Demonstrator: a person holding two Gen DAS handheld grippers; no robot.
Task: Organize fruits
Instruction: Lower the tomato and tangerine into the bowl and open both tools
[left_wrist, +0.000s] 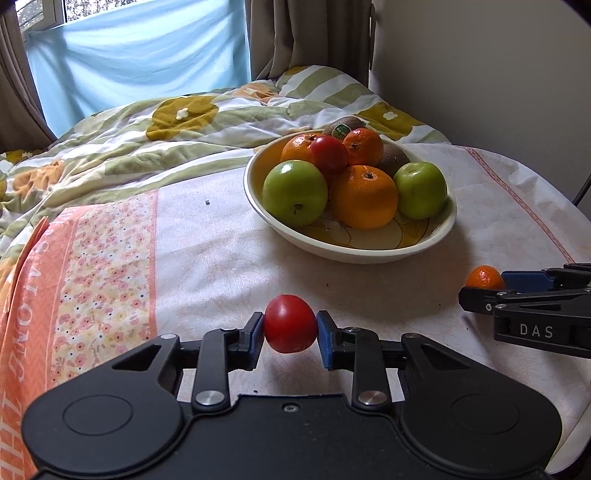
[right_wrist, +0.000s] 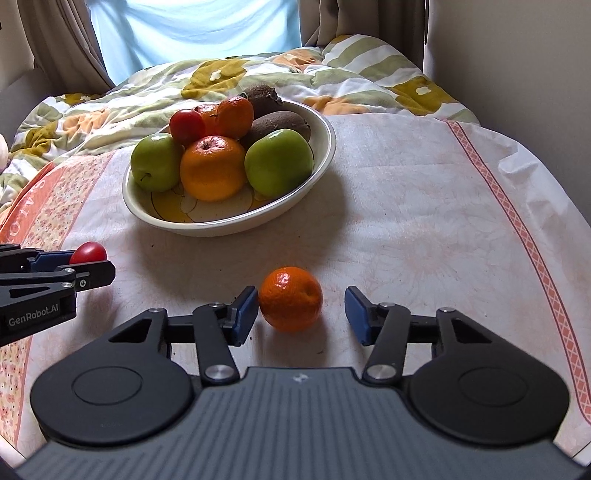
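Observation:
My left gripper (left_wrist: 290, 332) is shut on a small red tomato (left_wrist: 290, 324), both blue pads pressing its sides just above the tablecloth. A small mandarin (right_wrist: 290, 299) lies on the cloth between the pads of my right gripper (right_wrist: 301, 314); the left pad touches it and the right pad stands clear, so the gripper is open. A cream bowl (left_wrist: 345, 251) behind holds green apples (left_wrist: 294, 192), oranges (left_wrist: 363, 196), kiwis and a red tomato. In the right wrist view the bowl (right_wrist: 221, 223) is at the upper left and the left gripper's fingers (right_wrist: 92, 273) hold the tomato (right_wrist: 88, 253) at the left.
The table wears a white cloth (right_wrist: 406, 221) with a pink flowered band (left_wrist: 107, 277) on the left. A flowered quilt (left_wrist: 147, 136) is bunched behind the table, under curtains and a window. A wall (left_wrist: 498, 74) stands at the right. The right gripper's fingers (left_wrist: 480, 295) and the mandarin (left_wrist: 484, 277) show at the left wrist view's right edge.

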